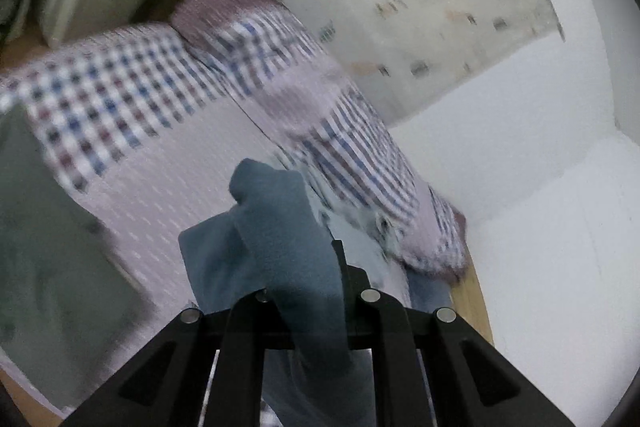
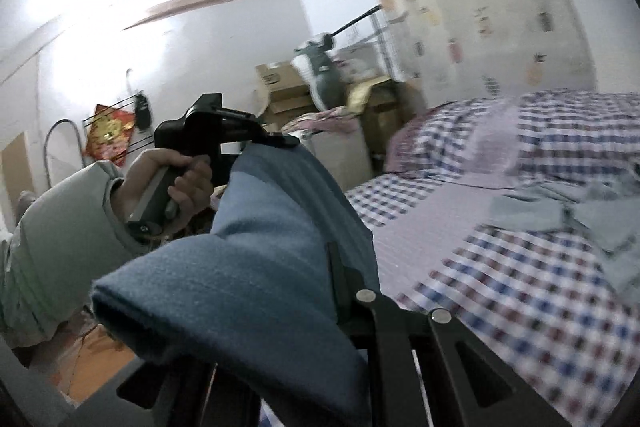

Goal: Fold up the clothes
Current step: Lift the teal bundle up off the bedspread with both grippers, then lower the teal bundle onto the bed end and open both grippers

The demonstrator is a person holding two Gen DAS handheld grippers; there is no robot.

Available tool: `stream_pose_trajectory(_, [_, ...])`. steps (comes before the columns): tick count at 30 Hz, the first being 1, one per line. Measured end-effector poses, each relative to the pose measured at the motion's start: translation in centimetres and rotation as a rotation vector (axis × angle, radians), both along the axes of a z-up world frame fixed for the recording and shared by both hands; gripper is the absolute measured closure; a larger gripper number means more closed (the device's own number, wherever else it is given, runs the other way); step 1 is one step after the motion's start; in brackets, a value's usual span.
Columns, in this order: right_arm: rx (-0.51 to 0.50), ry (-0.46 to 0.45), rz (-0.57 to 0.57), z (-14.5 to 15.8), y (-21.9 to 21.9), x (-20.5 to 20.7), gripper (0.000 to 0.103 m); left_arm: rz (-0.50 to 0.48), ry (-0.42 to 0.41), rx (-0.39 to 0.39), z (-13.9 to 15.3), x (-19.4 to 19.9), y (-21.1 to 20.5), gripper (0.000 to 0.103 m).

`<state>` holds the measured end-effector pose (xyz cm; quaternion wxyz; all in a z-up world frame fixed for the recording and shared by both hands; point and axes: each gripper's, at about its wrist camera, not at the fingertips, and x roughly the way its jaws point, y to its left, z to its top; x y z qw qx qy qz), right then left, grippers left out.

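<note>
I am holding a blue-grey fleece cloth (image 2: 248,267) up in the air, above the near edge of the bed. My right gripper (image 2: 340,283) is biting down on one part of it, and the soft cloth is bunching over my jaws and hiding most of them. The cloth is stretching away to the left and far side, up to my left gripper (image 2: 276,139), which is pinching the other end. A hand (image 2: 168,183) in a pale green sleeve (image 2: 60,227) is squeezing that gripper's handle.

In the left wrist view, my left gripper (image 1: 308,291) is closed on the same cloth (image 1: 272,247), and a fold is hanging down between my black fingers (image 1: 340,259).

Under the cloth, a checked bedsheet (image 2: 520,287) in red, blue and white is covering the bed. Some pale blue-grey clothes (image 2: 560,211) are lying on it at the far right. A checked quilt (image 2: 540,131) is sitting in a lump at the far end of the bed.

Past the bed, a curtain (image 2: 480,7) with small colourful pictures is hanging on the far wall. Brown cardboard boxes (image 2: 284,87) are stacking up in the far corner. A red decoration (image 2: 110,135) is hanging on the white wall at the left.
</note>
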<state>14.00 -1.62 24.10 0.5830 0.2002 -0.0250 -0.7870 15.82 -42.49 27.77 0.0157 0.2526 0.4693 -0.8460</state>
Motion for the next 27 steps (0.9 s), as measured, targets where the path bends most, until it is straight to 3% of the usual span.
stream_pose_trajectory(4, [-0.003,-0.021,0.070,0.1,-7.1,-3.4,0.096,0.100,0.016,-0.002,0.3,1.4,-6.3,0.093])
stream_pose_trajectory(9, [0.002,0.016,0.125,-0.1,-15.4,-6.7,0.096,0.186,0.018,-0.022,0.0,2.5,-12.8,0.093])
stream_pose_trajectory(15, [0.038,0.075,0.172,-2.6,-23.8,-8.4,0.096,0.254,0.021,-0.053,-1.1,3.9,-19.0,0.093])
stream_pose_trajectory(21, [0.097,0.148,0.235,-6.4,-26.6,-4.7,0.096,0.273,0.007,-0.065,-4.7,6.5,-22.1,0.093])
stream_pose_trajectory(27, [0.160,0.227,0.300,-10.2,-28.7,-0.3,0.096,0.270,0.003,-0.066,-8.3,11.6,-23.0,0.093])
